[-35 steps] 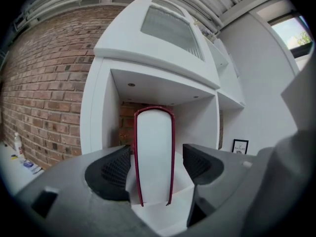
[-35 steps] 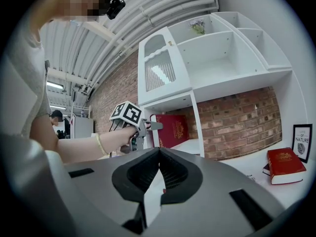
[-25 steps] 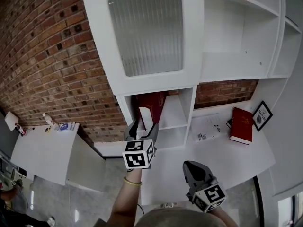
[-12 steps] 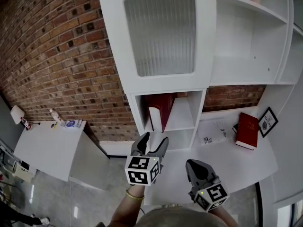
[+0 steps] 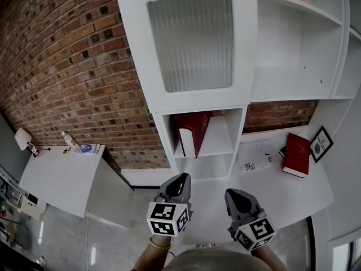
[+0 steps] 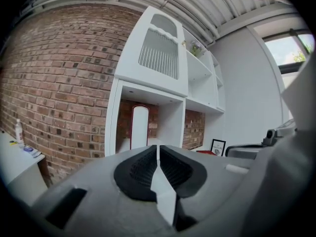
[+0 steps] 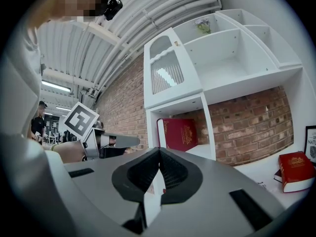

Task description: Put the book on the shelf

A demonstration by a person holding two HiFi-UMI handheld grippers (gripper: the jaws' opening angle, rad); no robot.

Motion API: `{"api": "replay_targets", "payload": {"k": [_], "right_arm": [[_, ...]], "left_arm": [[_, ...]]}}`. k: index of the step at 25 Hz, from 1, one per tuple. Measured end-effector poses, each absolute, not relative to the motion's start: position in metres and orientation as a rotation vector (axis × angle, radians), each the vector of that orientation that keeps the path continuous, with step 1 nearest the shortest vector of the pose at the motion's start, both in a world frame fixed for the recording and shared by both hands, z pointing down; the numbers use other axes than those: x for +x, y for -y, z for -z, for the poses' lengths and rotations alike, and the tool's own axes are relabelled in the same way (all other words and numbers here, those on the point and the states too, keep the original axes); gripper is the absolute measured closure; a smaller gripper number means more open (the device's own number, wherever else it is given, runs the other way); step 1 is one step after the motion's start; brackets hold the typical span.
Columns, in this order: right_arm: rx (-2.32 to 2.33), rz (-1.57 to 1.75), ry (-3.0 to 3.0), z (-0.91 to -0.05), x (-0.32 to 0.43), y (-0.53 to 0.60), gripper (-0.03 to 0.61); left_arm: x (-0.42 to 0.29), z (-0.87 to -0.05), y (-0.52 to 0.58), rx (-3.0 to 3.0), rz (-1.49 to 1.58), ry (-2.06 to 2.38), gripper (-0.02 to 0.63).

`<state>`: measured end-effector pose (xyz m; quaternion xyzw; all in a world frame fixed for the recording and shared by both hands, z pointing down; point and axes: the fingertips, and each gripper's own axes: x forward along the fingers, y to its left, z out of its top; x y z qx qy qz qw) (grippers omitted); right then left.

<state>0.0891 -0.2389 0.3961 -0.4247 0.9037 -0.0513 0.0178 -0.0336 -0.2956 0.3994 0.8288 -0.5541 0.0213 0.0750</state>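
Standing upright in the white shelf cubby (image 5: 220, 135), one dark-red hardcover book (image 5: 194, 130) looks placed. A second red book (image 5: 296, 154) lies flat on the white tabletop (image 5: 282, 193), spine pointing wallward, nearer the right hand-held gripper (image 5: 232, 194), which is clenched empty. The left hand-held gripper (image 5: 181, 178) has just been closing on nothing.

Left gripper backs off the shelf, jaws now closed.
My left gripper (image 5: 178, 179) is no longer up at the mouth of the cubby (image 5: 221, 144) beside the red book (image 5: 193, 132). I now have it pulled back toward me, well apart from both and lower in the head view. Its jaws, spread wide before, have just been closing and now meet with nothing between them. The head camera sits tilted up a bit, showing more of the cabinet door (image 5: 192, 41).
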Motion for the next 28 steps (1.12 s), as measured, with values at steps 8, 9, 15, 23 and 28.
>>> {"api": "replay_targets", "payload": {"k": [8,9,15,23,28], "right_arm": [[-1.351,0.178,-2.835,-0.402,0.100,0.232,0.571],[-1.351,0.173,-2.835,-0.401,0.101,0.230,0.571],[-1.335,0.185,-2.821,-0.399,0.106,0.213,0.572],[-1.294,0.195,-2.829,-0.399,0.103,0.180,0.571],[-1.283,0.216,-2.833,-0.405,0.103,0.159,0.571]], "left_arm": [[-0.030,-0.395,0.274,2.470,0.010,1.627,0.604],[-0.029,-0.395,0.270,2.468,0.015,1.631,0.604],[-0.030,-0.397,0.245,2.446,0.020,1.656,0.604],[-0.038,-0.403,0.208,2.400,0.022,1.699,0.604],[-0.039,-0.407,0.185,2.389,0.020,1.715,0.604]]}}
